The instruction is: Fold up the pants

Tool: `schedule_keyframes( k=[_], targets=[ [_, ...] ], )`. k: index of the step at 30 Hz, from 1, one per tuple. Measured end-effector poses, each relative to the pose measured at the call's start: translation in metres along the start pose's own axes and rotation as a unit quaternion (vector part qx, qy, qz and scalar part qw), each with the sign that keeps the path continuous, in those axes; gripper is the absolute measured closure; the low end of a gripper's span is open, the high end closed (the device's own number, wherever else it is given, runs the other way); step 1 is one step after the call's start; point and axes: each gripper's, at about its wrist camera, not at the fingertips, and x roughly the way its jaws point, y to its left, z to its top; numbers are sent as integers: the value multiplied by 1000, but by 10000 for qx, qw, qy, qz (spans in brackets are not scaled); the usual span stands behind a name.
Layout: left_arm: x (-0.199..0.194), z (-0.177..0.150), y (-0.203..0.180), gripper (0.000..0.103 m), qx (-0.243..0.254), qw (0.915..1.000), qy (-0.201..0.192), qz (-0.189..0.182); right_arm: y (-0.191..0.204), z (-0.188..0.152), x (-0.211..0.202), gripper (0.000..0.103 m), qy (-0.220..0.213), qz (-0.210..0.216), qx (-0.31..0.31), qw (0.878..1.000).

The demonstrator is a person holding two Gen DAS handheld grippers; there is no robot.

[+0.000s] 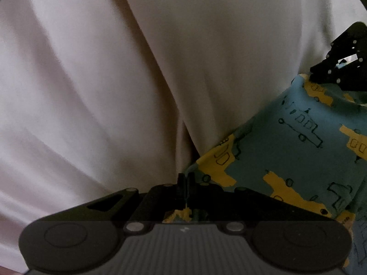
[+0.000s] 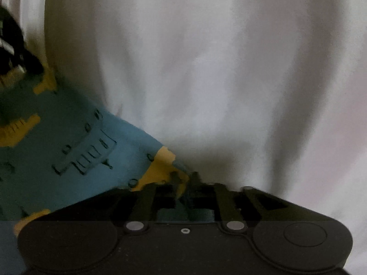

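Left gripper [image 1: 186, 183] clenched on a hem corner of the printed pants [image 1: 286, 151]; right gripper [image 2: 185, 183] likewise pinching the opposite corner. Teal-and-yellow cloth stretched taut between both, probably to keep the edge straight for folding. Beyond, only rumpled white sheet [image 1: 114, 68], far and to either side. Ample room for carrying the edge forward.

Both wrist views look close along their tongs, sharing the pants [image 1: 286, 142]

Pants [image 1: 286, 142]: soft matt printed cloth. White sheet [image 1: 114, 68]: smooth matt fabric, creased. Left gripper [image 1: 186, 181]: matt black plastic.
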Motion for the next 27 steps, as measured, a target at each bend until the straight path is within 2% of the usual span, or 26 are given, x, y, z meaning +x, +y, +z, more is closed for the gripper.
schedule_keyframes(
  k=[1, 2, 6, 9, 10, 11, 12, 13, 17, 20, 23, 27],
  targets=[
    [-1, 0, 1, 102, -1, 10000, -77, -26, -6, -1, -2, 62, -49, 174, 150, 9997],
    [-5, -2, 4, 102, 36, 9999, -144, -30, -11, -1, -2, 51, -94, 244, 249, 9993],
    [-15, -8, 2, 102, 198, 9995, -224, 34, -23, 2, 8, 47, -141, 370, 523, 9978],
    [-8, -5, -4, 102, 335, 9991, -249, 79, -21, 6, 19, 47, -6, 483, 428, 9979],
    [-3, -3, -9, 102, 368, 9990, -254, 95, -20, 7, 24, 51, 90, 513, 349, 9980],
    [-3, -2, -10, 102, 389, 9989, -257, 107, -21, 7, 25, 76, 133, 536, 303, 9980],
    [-2, 0, -11, 102, 376, 9989, -261, 109, -19, 8, 26, 93, 171, 545, 263, 9980],
    [-3, 1, -11, 102, 352, 9990, -263, 107, -18, 8, 26, 101, 198, 462, 214, 9985],
    [-17, 0, -8, 102, 294, 9986, -400, 187, -5, 8, 6, 102, 12, 291, 37, 9996],
    [-31, -3, -8, 102, 241, 9971, -664, 279, 8, 7, -22, 102, -338, 127, 78, 9993],
    [-54, -12, -2, 102, 51, 9948, -999, 172, 21, 2, -54, 102, -689, 14, 345, 9970],
    [-92, -33, 2, 102, -98, 9897, -1428, -73, 41, -13, -108, 102, -1134, -27, 322, 9930]
  ],
)
